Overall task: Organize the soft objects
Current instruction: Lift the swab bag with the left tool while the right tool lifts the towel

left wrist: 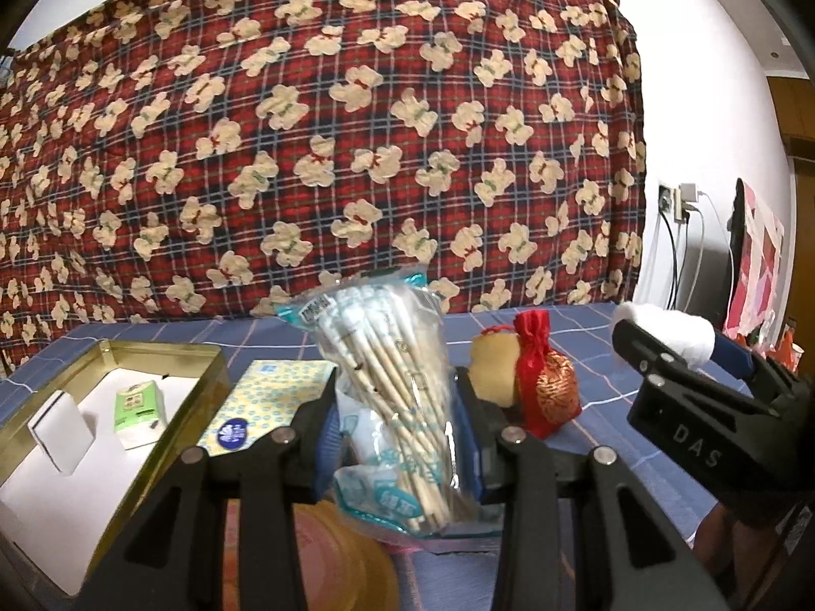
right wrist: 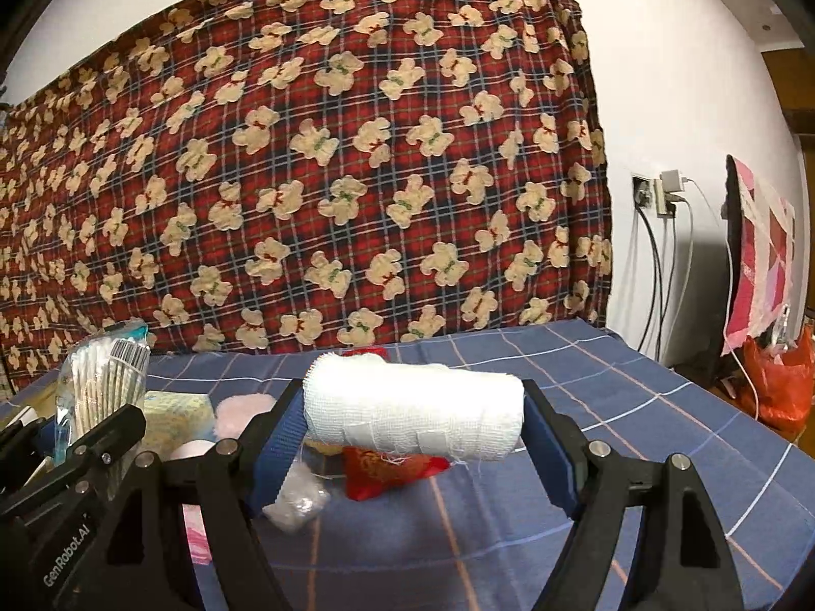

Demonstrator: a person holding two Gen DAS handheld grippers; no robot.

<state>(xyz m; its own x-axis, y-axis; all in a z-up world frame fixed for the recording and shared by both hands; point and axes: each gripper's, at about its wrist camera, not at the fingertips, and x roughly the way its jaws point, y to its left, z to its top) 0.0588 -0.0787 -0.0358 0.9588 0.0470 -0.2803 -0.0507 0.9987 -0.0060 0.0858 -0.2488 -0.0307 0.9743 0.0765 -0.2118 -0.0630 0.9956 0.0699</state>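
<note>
My left gripper point(left wrist: 397, 427) is shut on a clear bag of cotton swabs point(left wrist: 392, 387), held upright above the blue checked cloth; the bag also shows in the right wrist view point(right wrist: 104, 382). My right gripper point(right wrist: 412, 422) is shut on a white gauze roll point(right wrist: 412, 417), held sideways above the cloth; the roll also shows in the left wrist view point(left wrist: 667, 331). A gold tin box point(left wrist: 168, 356) stands at the left with a green tissue pack point(left wrist: 138, 410) and a white block point(left wrist: 61, 438) inside.
A red brocade pouch point(left wrist: 545, 382) and a tan plush point(left wrist: 491, 366) lie behind the swab bag. A yellow dotted tissue pack point(left wrist: 265, 402) lies beside the tin. A pink puff point(right wrist: 239, 410) and a small clear packet point(right wrist: 298, 501) lie on the cloth. A teddy-print blanket point(left wrist: 326, 127) hangs behind.
</note>
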